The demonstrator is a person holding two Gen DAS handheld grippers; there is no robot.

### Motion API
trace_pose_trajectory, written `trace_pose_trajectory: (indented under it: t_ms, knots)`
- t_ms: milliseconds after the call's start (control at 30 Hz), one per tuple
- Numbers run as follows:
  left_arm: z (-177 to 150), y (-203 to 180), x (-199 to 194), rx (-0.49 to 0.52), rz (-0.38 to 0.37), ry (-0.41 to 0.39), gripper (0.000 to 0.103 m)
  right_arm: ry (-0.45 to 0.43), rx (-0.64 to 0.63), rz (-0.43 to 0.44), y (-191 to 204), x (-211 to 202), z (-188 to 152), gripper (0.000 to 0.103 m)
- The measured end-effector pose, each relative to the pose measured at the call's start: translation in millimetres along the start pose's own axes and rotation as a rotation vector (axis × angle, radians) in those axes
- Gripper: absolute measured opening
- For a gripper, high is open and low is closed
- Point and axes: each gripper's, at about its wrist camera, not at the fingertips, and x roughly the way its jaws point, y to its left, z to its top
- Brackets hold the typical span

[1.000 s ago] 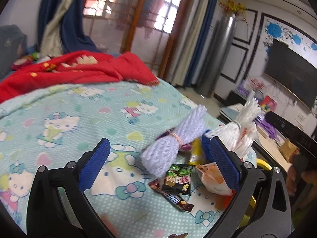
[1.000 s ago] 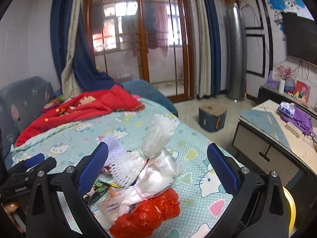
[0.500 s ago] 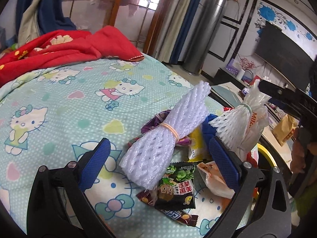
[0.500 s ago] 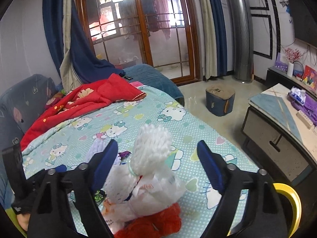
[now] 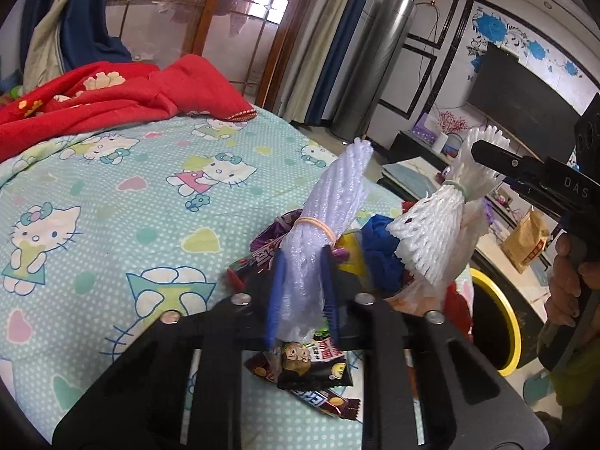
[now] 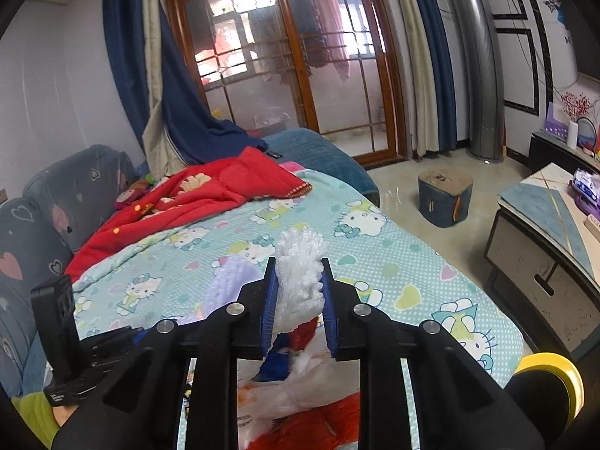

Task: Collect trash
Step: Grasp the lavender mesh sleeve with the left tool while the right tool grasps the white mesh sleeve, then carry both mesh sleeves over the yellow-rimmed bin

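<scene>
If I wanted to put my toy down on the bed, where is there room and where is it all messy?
There is bare bedsheet between the red blanket and the trash pile. The bed's near right corner is crowded: the lavender foam net, the white foam net and snack wrappers bunch together there, with both grippers closing on the nets.

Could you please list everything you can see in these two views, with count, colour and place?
foam net: 1, lilac, on the bed, in the left tongs
foam net: 1, white, on the trash pile, in the right tongs
wrappers: several, dark, under the left tongs
bag: 1, red, bottom of the pile
sheet: 1, mint cartoon print, on the bed
blanket: 1, red, far end
bin: 1, yellow rim, beside the bed
left tongs: blue pads closing on the lilac net
right tongs: closing on the white net
hand: 1, holding the right tongs
</scene>
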Motion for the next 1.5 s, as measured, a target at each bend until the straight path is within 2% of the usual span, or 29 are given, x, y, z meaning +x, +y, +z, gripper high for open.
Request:
trace_pose_trajectory:
  t_ms: [367,700,1033,1500]
  knots:
    - [20.0,-32.1,-43.0,0.022,-0.068,-0.110,0.009,-0.077,0.017,0.035,-5.0,-52.1,3.2,0.021]
    - [24.8,-77.2,-45.1,0.084,-0.154,-0.105,0.009,-0.120,0.064,-0.016,-38.7,-107.0,-3.1,0.021]
    - [14.5,-120.1,-31.0,0.154,-0.232,-0.054,0.009,-0.120,0.103,-0.154,-76.6,-141.2,-24.3,0.021]
    - [-9.9,-177.7,3.4,0.261,-0.333,0.055,0.009,-0.110,0.141,-0.409,-133.9,-174.0,-67.5,0.021]
